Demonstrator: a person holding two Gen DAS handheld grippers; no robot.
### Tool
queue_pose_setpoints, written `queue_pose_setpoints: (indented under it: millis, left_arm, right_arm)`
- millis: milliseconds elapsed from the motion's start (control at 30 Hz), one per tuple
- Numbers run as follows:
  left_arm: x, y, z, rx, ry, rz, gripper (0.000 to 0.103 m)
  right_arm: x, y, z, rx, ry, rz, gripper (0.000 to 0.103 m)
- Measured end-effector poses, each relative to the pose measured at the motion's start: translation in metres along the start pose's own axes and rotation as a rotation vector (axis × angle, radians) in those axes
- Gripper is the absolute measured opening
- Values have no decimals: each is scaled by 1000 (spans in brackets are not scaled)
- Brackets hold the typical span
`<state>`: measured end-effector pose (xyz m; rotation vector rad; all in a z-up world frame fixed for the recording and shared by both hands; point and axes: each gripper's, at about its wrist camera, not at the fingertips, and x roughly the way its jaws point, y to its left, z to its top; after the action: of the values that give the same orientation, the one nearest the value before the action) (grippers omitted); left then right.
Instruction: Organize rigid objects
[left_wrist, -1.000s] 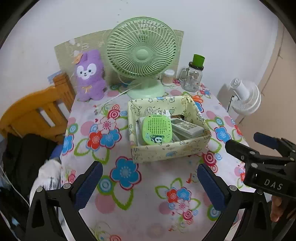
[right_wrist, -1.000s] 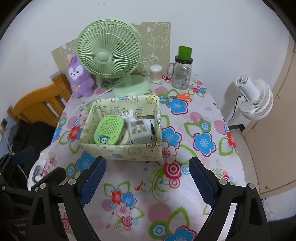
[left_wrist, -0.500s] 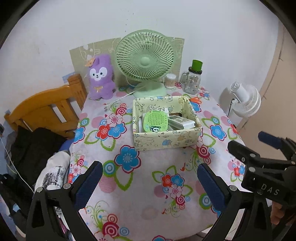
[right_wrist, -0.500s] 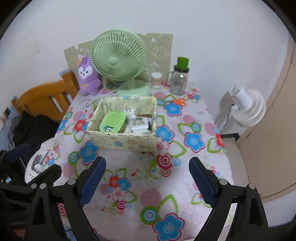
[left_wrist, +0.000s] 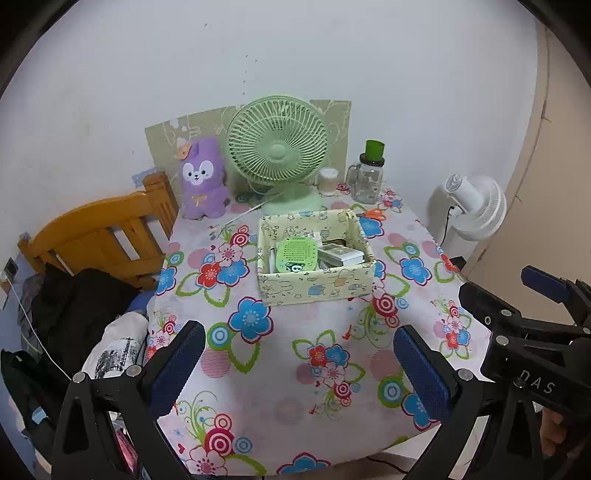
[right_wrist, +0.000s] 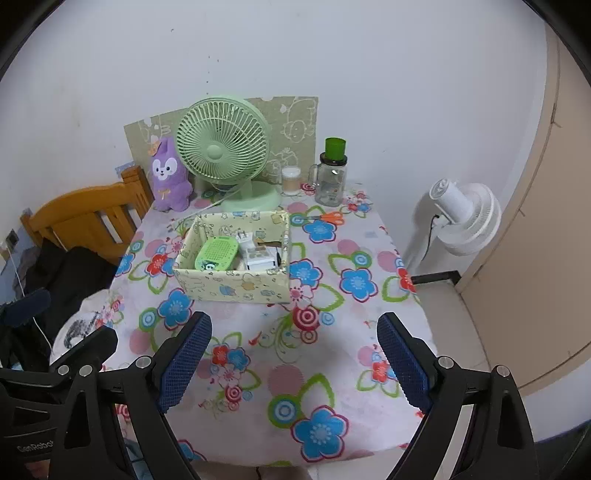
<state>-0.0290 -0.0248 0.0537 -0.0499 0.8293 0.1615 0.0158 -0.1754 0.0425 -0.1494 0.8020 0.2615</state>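
I held the left hand-held gripper (left_wrist: 295, 363) and the right hand-held gripper (right_wrist: 293, 363) spread wide and empty above the near edge of the flowered counter (left_wrist: 314, 373), neither touching anything. Ahead of both, well apart from the fingers, sat the patterned storage box (left_wrist: 317, 286) holding a green perforated gadget (left_wrist: 297, 254) and white items. Beyond it stood the green desk fan (left_wrist: 277, 142), a purple plush toy (left_wrist: 203, 179) and a glass jar (left_wrist: 367, 173).

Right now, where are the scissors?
The scissors lie flat on the tablecloth at the table's far right, just behind the box and in front of the glass jar.
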Motion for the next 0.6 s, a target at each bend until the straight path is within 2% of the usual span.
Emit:
queue_pose_setpoints:
  millis: [167,333,600]
  left_arm:
    - [-8,-4,-6,-26,-11,-5,103]
    - [-10,-4,-6,-65,-7,-7,103]
    - [-17,-3,-1,-56,-32,18,103]
  right_arm:
    - [-9,-3,-4,-9,-11,-9,93]
    - [-13,-11,-8,43,0,27,93]
    - [-15,-13,-7,54,-22,41,93]
